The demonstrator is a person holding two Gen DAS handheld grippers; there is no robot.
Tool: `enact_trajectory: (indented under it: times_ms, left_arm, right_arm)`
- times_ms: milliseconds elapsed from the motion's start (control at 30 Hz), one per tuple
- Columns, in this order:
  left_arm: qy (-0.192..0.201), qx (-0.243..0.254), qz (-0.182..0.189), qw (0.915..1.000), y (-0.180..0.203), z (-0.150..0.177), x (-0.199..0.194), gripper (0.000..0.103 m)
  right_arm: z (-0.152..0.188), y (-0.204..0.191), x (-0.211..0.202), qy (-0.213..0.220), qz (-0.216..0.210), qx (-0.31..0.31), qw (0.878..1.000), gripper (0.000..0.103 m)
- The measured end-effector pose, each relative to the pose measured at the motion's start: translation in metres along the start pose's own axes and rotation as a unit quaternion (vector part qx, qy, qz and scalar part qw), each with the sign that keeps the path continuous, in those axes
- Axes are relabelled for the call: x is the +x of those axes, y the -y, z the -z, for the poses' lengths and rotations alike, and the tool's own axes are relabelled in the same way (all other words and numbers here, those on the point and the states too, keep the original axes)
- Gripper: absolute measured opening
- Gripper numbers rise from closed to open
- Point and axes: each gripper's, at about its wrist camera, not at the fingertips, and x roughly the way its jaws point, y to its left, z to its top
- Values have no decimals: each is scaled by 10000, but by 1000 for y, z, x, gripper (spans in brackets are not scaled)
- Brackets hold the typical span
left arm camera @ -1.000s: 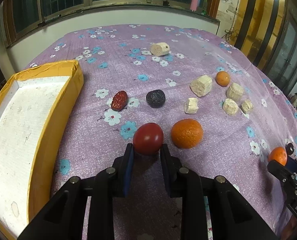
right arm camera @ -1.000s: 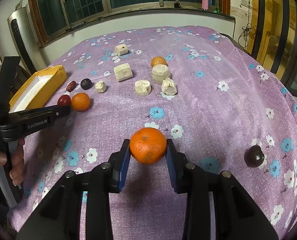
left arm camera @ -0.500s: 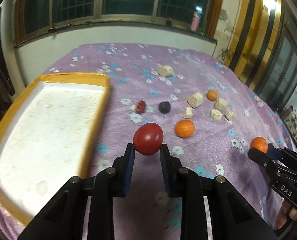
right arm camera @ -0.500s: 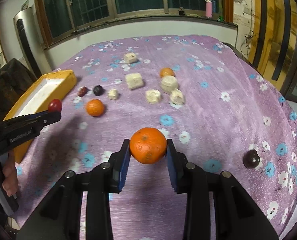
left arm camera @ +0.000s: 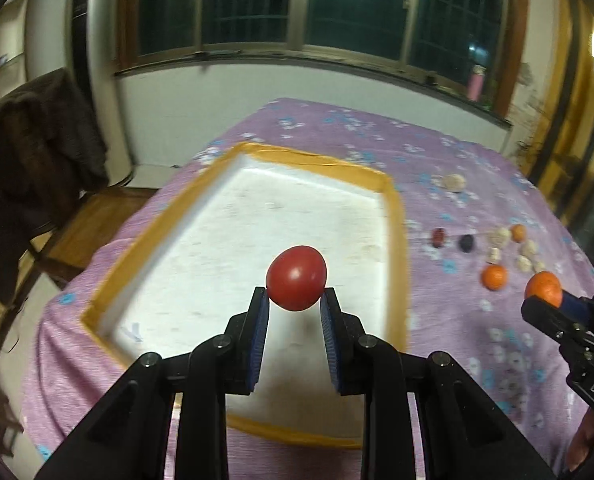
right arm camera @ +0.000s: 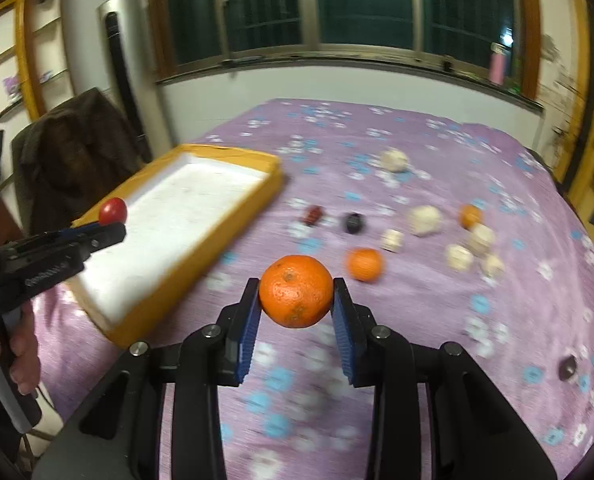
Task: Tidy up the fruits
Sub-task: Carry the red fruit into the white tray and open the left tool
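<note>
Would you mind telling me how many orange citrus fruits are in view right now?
3. One is clamped in the right gripper: the held orange. A second orange lies on the purple cloth just beyond it. A small orange sits among the pale chunks farther right.

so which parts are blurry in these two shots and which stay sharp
Left wrist view: the red fruit in the left gripper is crisp; the tray edge and the small items beyond are smeared. Right wrist view: the held orange in the right gripper is sharp; the tablecloth flowers streak. Both bend the window frame.
</note>
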Motion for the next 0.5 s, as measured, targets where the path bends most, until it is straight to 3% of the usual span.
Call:
enact_trajectory:
  times_ms: [167,500]
  left_arm:
    - [-4,-126,-342,9993,-20,0,3,25]
    - [-146,-198,-493,9985,-30,-2,19,25]
  right_arm:
    - [-16,-36,18,10,-314,-189,9993,36]
    - [-49,-71,65,-89,-541,-248,9982,37]
